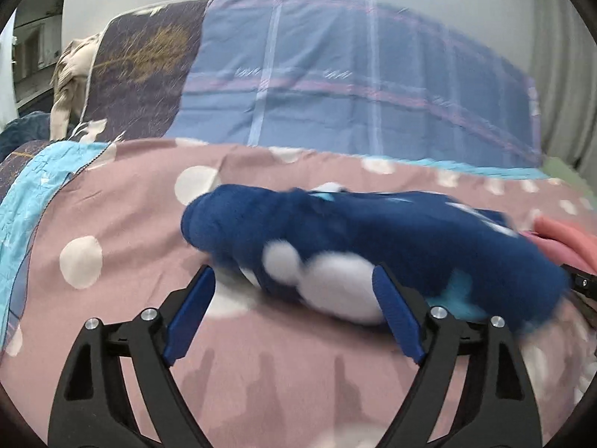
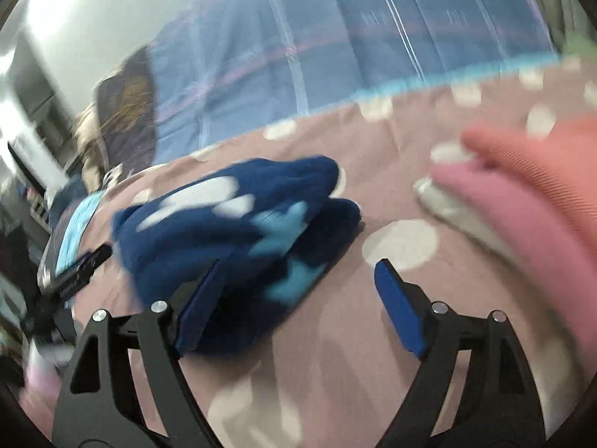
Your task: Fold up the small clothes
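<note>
Left wrist view shows my left claw [image 1: 294, 310] with its fingers wide apart and nothing pinched; the near edge of the blue fleece garment [image 1: 373, 246] lies between the two blue pads, but neither pad presses on it. The garment sits bunched on the bed cover [image 1: 112, 205], pink with white dots, right in front of both claws. In the right wrist view my right claw [image 2: 294, 298] is also spread wide. Its left pad is just beside or touching the garment's near end [image 2: 231, 224], and its right pad hangs over bare cover. The blur keeps me from telling touch from near miss.

I judge the garment light, soft and thick, a plush fleece that will sag and drape the moment I lift it. It has no stiffness to hold a crease, so folds will spring open unless pressed flat. The nap should grip the pads well, so I expect little slipping. It is doubled over in a lump now, so I would pinch a single outer edge or corner at each end, not the fat middle. A pile of pink clothes [image 2: 522, 194] lies to the right, near enough to snag.
</note>
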The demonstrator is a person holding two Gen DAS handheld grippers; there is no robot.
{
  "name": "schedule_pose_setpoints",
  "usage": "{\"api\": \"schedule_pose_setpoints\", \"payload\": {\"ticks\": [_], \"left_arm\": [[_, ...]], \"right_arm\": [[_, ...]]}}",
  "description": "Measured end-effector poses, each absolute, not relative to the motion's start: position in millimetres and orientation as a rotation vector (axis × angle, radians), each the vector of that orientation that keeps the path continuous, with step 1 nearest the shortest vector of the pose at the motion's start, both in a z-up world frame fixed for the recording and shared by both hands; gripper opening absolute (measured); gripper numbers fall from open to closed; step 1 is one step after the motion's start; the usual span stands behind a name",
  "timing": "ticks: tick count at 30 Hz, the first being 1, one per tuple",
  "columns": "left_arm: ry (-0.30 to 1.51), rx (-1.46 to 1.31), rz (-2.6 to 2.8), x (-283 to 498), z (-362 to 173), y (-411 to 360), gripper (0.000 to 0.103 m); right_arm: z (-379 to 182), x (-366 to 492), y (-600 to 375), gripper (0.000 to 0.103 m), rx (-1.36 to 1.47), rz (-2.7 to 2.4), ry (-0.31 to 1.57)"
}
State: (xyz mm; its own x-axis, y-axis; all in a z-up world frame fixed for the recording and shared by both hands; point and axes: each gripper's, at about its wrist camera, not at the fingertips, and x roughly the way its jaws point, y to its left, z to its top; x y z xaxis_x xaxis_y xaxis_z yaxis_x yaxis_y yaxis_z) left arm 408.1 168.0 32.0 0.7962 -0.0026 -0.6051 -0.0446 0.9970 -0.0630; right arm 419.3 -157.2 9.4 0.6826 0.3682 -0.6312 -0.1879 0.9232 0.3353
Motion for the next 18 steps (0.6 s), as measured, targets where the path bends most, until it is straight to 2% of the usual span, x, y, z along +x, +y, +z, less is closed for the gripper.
{"api": "schedule_pose_setpoints", "payload": {"ticks": [2, 6, 11, 18], "left_arm": [[0.608, -0.087, -0.021, 370.2, 41.0, 159.6, 0.090], [0.542, -0.052, -0.090, 287.7, 59.9, 130.8, 0.102], [0.444, -0.038, -0.122, 185.3, 86.8, 100.7, 0.102], [0.385, -0.034, 0.031, 77.3, 117.2, 68.9, 0.102]], "right_arm": [[26.5, 376.7, -156.9, 0.086, 0.192, 0.319, 0.685], [62.0, 274.1, -160.3, 0.101, 0.069, 0.280, 0.532], [87.1, 180.4, -164.7, 0.101, 0.000, 0.240, 0.476], [103.3, 82.1, -172.9, 0.101, 0.079, 0.266, 0.419]]}}
